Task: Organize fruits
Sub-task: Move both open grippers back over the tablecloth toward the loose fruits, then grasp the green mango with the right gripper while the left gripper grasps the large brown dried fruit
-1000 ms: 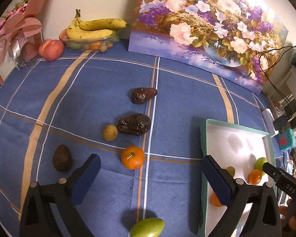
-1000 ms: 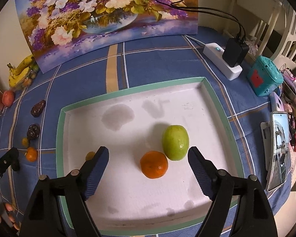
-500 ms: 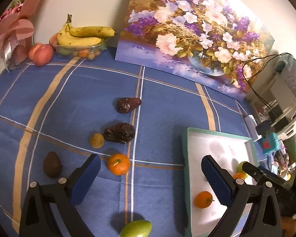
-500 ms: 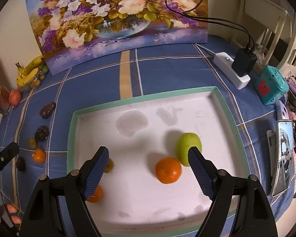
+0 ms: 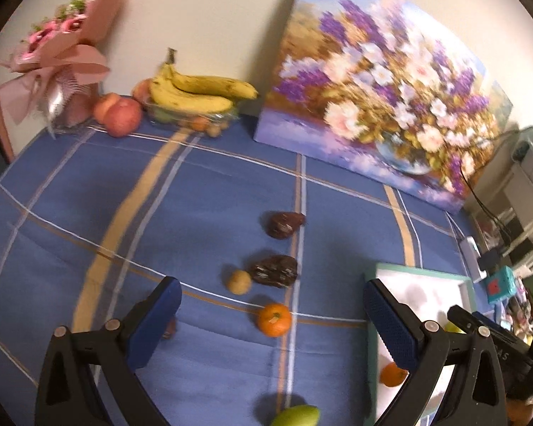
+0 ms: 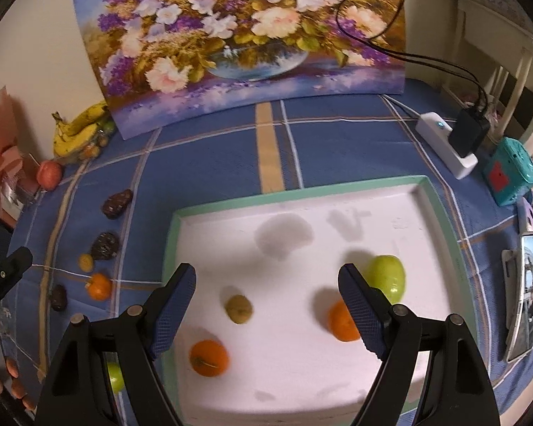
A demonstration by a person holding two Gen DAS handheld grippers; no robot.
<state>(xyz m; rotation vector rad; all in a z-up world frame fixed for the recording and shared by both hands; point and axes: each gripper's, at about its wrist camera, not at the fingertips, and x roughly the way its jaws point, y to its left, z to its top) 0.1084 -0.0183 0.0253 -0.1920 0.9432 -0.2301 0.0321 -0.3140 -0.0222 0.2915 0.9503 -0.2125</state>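
A white tray with a green rim [image 6: 337,186] holds a green apple [image 6: 389,277], two oranges [image 6: 341,321] [image 6: 209,358] and a small kiwi-coloured fruit [image 6: 238,308]. My right gripper [image 6: 266,309] hangs open and empty above the tray. On the blue cloth left of the tray lie an orange [image 5: 274,319], a small yellow fruit [image 5: 240,281], two dark wrinkled fruits [image 5: 275,270] [image 5: 284,224] and a green fruit [image 5: 296,416]. A dark fruit [image 6: 58,297] is mostly hidden behind my left finger. My left gripper [image 5: 272,323] is open and empty above the orange.
Bananas on a clear box [image 5: 195,101], a peach [image 5: 119,113] and a pink bouquet [image 5: 58,60] stand at the back left. A flower painting [image 5: 383,113] leans on the wall. A power strip [image 6: 446,143], a teal box [image 6: 510,174] and a phone [image 6: 526,294] lie right of the tray.
Both grippers have pulled back and up, both staying open. An orange and a small fruit at the tray's left have come into the right view. The left view has swung left.
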